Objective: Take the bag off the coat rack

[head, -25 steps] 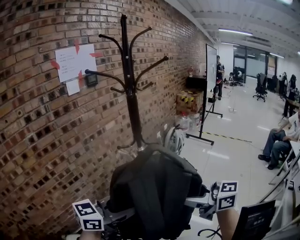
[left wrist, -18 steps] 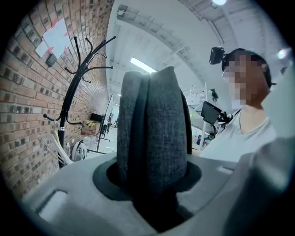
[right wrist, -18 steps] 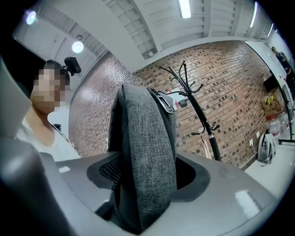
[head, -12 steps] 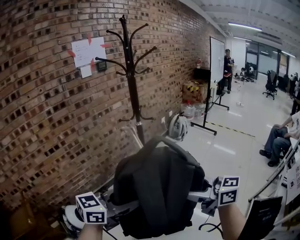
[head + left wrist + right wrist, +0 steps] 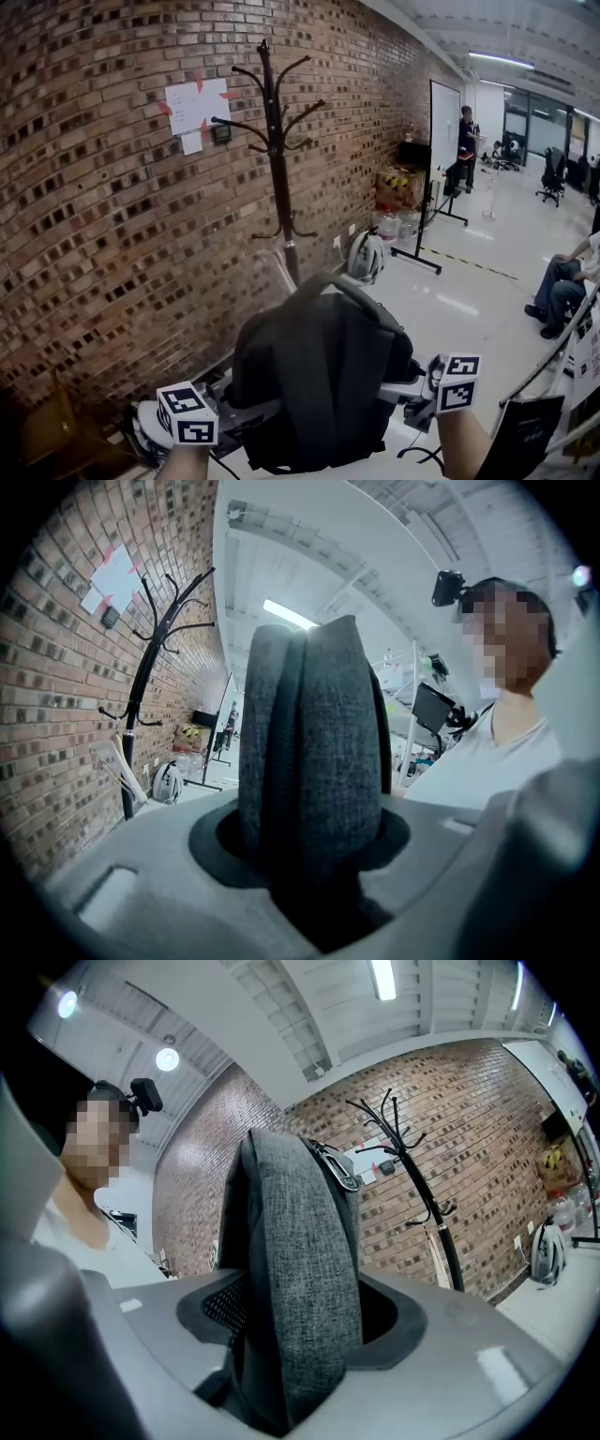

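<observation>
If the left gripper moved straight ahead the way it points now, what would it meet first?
The grey bag: the left gripper is shut on it, so probably nothing else comes first.

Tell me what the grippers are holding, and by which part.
Both hold the dark backpack: the left gripper clamps grey fabric at its left side, the right gripper at its right side.

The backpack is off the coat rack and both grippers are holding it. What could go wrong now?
1. The backpack hangs between the left gripper and the right gripper. Each pinches only a narrow padded part, so if one slips the backpack could swing or drop.
2. The backpack blocks much of the view downward, so the person might not see the helmet lying near the foot of the coat rack and could bump it.
</observation>
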The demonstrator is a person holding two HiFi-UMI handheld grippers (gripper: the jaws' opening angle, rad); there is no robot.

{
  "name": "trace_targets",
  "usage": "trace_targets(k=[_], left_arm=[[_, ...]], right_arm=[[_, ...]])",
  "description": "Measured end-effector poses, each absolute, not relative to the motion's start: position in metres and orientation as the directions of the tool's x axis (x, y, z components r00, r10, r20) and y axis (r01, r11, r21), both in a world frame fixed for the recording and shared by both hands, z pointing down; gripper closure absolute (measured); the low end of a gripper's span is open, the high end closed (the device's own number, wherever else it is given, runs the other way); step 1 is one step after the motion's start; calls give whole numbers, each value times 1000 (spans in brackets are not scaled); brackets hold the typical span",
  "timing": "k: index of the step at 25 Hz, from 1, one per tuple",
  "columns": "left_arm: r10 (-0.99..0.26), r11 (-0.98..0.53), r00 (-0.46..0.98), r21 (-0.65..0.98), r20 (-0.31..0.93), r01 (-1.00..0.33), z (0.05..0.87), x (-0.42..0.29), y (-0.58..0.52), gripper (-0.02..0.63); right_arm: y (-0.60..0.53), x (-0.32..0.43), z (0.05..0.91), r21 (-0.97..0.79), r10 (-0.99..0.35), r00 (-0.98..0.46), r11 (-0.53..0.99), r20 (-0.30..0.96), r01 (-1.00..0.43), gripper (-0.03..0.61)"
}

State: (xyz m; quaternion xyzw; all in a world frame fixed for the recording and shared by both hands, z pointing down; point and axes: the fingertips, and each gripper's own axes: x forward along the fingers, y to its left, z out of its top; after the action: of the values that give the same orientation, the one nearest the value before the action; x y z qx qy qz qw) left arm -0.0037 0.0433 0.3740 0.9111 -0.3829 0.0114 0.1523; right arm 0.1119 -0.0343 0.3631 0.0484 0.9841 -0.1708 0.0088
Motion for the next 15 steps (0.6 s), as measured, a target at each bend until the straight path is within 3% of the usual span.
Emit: trace_targets(k=[15], left_arm=[[-713,-637,687,280,140,-718,388,3,57,430]], right_arm=[[-24,116,377,-345,113,-993,932,-17,112,302]])
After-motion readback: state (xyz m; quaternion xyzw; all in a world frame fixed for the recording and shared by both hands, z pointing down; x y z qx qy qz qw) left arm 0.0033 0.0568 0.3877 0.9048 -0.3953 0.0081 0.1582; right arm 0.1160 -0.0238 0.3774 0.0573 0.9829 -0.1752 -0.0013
